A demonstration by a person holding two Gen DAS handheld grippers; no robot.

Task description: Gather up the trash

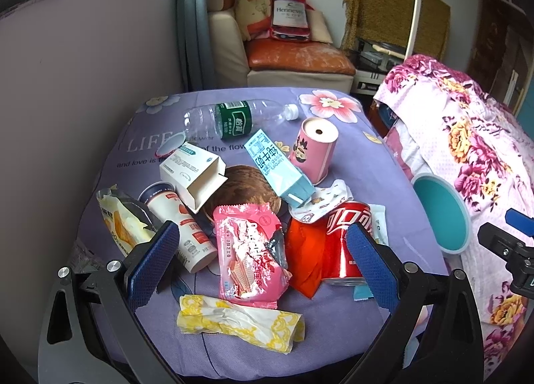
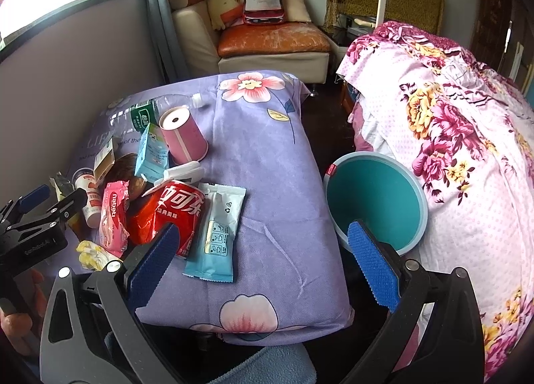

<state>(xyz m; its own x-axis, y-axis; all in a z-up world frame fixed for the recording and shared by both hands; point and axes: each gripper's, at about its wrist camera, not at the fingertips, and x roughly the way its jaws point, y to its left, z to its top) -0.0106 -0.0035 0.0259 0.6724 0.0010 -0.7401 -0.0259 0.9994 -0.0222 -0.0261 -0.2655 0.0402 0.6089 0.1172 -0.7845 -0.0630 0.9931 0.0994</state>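
Note:
Trash lies piled on a purple flowered cloth over a table. In the left wrist view my left gripper is open above a pink wafer wrapper, with a red cola can by its right finger. Around these lie a yellow tissue pack, a yogurt bottle, a white carton box, a blue milk carton, a pink paper cup and a clear bottle. My right gripper is open over bare cloth, beside a light blue sachet. A teal bin sits right of the table.
A pink floral quilt covers a bed on the right, pressing against the bin. A sofa with cushions and a red bag stands behind the table. A grey wall and curtain bound the left side. A hand holds the left gripper.

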